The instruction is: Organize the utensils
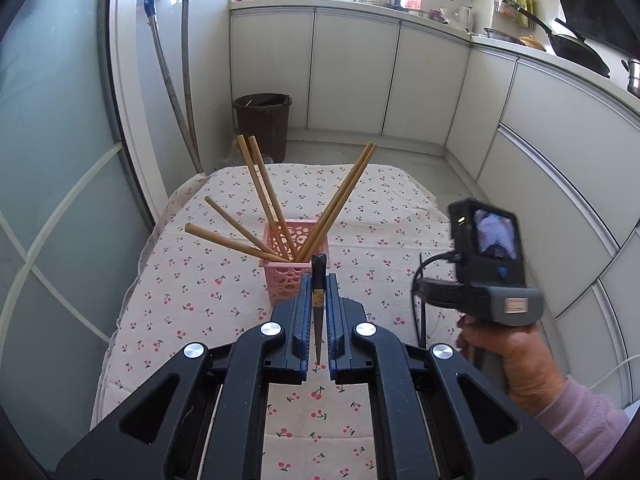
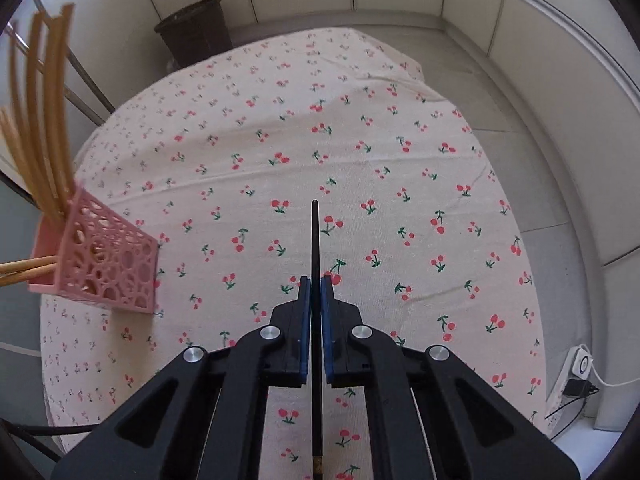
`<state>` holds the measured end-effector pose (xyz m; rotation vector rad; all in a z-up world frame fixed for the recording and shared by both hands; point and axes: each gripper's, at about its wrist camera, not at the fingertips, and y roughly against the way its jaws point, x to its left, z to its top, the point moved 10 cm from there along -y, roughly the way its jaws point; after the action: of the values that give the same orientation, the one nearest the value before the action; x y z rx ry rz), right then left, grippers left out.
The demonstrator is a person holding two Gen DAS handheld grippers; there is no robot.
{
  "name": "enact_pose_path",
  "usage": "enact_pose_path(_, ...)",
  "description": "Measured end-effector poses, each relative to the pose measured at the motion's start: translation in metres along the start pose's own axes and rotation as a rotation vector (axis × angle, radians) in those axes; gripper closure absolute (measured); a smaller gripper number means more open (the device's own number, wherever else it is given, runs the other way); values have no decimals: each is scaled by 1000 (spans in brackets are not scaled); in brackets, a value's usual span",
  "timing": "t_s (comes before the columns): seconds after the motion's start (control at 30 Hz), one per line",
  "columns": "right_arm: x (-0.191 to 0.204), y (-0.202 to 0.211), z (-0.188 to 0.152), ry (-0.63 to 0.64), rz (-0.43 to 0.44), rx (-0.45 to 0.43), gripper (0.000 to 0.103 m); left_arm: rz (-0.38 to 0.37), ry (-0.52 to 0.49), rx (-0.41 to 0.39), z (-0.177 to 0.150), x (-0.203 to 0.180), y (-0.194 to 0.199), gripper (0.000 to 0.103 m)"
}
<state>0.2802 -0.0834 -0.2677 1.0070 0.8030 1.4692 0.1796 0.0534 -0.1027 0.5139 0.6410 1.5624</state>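
Note:
A pink perforated holder (image 1: 286, 280) stands on the cherry-print tablecloth (image 1: 192, 280) with several wooden chopsticks (image 1: 264, 196) fanning out of it. Just in front of the holder, my left gripper (image 1: 319, 280) is shut on a black chopstick (image 1: 319, 268) with a gold band, its thick end raised toward the holder's rim. In the right wrist view my right gripper (image 2: 315, 282) is shut on a second black chopstick (image 2: 315, 240), which points forward low over the cloth (image 2: 400, 140). The holder (image 2: 108, 264) lies to its left there. A hand (image 1: 508, 360) in a pink sleeve grips the right tool's handle.
A dark bin (image 1: 263, 120) stands on the floor beyond the table's far edge, with two poles (image 1: 176, 100) leaning by the door frame. White cabinets (image 1: 432, 80) curve round the back and right. A power strip (image 2: 576, 372) and cables lie on the floor to the right.

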Motion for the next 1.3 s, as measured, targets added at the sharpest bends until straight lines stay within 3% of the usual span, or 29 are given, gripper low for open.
enact_pose_path(0.37, 33, 150, 2, 84, 247, -232, 98, -38, 87, 18, 2, 24, 8, 97)
enact_pose_path(0.7, 39, 224, 28, 46, 397, -353, 98, -26, 162, -116, 70, 31, 34, 97)
enact_pose_path(0.97, 22, 239, 28, 26, 425, -372, 98, 7, 199, -188, 116, 32, 35, 97)
enact_pose_path(1.3, -4, 234, 32, -11, 407, -365, 98, 82, 194, -157, 129, 35, -5, 97)
